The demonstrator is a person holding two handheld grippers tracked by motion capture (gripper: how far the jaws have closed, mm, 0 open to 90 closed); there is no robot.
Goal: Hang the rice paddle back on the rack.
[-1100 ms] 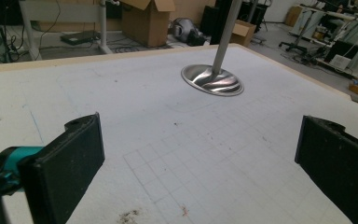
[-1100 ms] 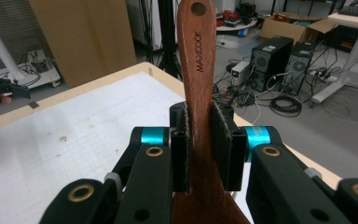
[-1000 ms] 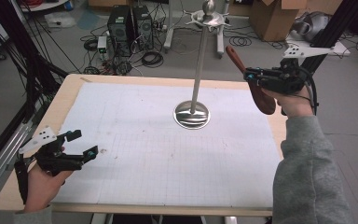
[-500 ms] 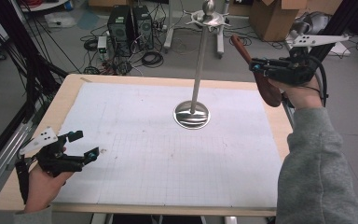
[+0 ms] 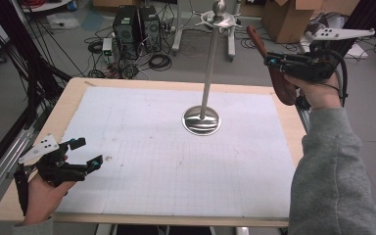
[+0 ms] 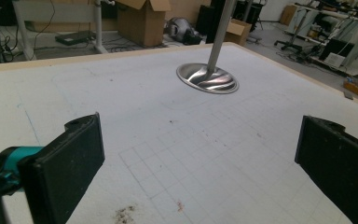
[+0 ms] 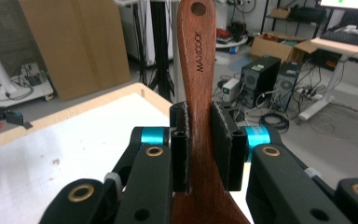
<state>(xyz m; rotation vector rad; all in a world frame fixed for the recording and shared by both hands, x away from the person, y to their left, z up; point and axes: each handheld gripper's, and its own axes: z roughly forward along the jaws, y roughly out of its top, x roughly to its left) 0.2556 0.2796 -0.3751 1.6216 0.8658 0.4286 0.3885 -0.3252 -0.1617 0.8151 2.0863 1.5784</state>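
I see the wooden spatula (image 7: pixel 199 93), stamped MAXCOOK, pinched at its handle between my right tool's (image 5: pixel 274 62) pads, held in the air above the counter's (image 5: pixel 284 122) far right edge, its blade hanging down. The metal stand (image 5: pixel 203 117) rises mid-counter. My left tool (image 5: pixel 83 154) rests spread wide near the front left corner.
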